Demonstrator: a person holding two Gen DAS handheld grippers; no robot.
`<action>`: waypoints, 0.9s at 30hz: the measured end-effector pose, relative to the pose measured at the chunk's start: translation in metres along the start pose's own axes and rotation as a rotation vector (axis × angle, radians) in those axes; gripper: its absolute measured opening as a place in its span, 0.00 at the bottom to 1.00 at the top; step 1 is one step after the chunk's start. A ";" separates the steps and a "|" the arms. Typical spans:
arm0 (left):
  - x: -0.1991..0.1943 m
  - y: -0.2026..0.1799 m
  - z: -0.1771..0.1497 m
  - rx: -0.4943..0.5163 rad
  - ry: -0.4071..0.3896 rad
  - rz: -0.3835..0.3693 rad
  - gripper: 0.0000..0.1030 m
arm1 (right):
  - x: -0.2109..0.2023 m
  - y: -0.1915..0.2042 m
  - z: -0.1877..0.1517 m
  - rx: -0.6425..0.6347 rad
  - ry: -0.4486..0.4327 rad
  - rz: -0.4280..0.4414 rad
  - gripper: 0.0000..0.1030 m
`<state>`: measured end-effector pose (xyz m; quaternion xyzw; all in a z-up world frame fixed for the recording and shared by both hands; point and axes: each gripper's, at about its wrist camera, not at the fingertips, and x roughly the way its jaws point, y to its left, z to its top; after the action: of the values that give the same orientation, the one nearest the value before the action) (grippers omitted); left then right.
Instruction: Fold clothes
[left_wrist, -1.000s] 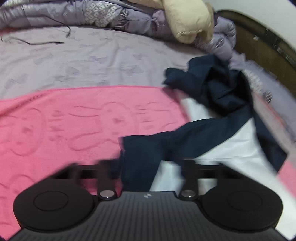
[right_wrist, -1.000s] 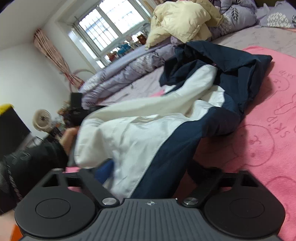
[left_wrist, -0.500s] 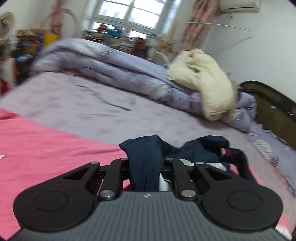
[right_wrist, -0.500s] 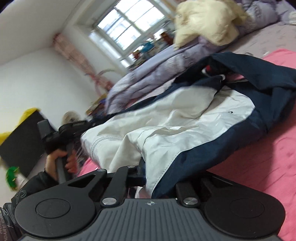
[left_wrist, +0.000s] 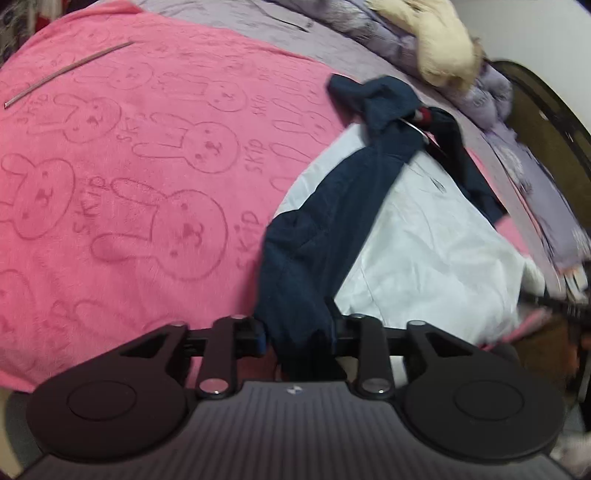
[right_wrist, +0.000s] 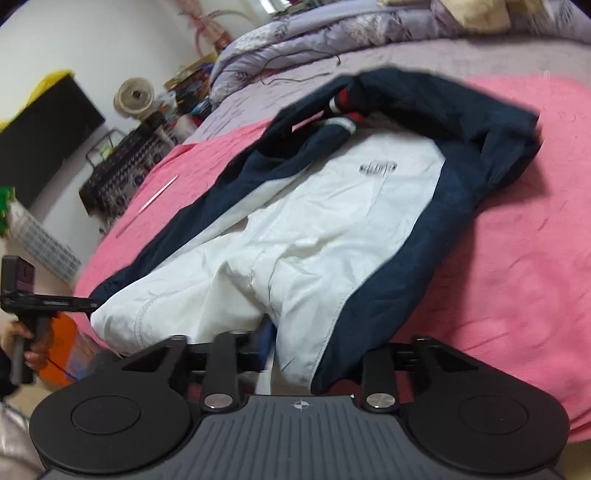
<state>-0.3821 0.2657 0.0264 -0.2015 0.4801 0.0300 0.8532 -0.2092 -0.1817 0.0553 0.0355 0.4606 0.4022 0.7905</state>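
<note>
On the pink blanket (left_wrist: 122, 155) covering the bed, a navy-and-white jacket (right_wrist: 332, 229) lies spread near the front edge. The left gripper (left_wrist: 295, 332) has its jaws clamped on a navy sleeve; the right gripper (right_wrist: 295, 350) has its jaws clamped on the white-and-navy hem. Only the left view shows the cream garment (left_wrist: 439, 44) at the bed's far edge. Only the right view shows a chest logo (right_wrist: 376, 168), a fan (right_wrist: 135, 96) and a hand (right_wrist: 33, 343) gripping the left handle.

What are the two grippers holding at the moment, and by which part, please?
Both hold the jacket. The left gripper pinches a navy sleeve end; the right gripper pinches the hem where white meets navy.
</note>
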 end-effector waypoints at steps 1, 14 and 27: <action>-0.007 -0.003 0.000 0.042 0.007 0.019 0.59 | -0.008 0.001 0.006 -0.039 -0.012 -0.021 0.53; 0.007 -0.107 0.137 0.533 -0.244 0.084 0.91 | 0.032 0.010 0.114 -0.655 -0.288 -0.547 0.93; 0.261 -0.169 0.270 0.422 -0.279 0.470 0.07 | 0.166 -0.077 0.200 -0.533 -0.295 -0.877 0.05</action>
<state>0.0169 0.1745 -0.0139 0.1016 0.3875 0.1530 0.9034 0.0305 -0.0600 0.0206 -0.3061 0.1980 0.1280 0.9224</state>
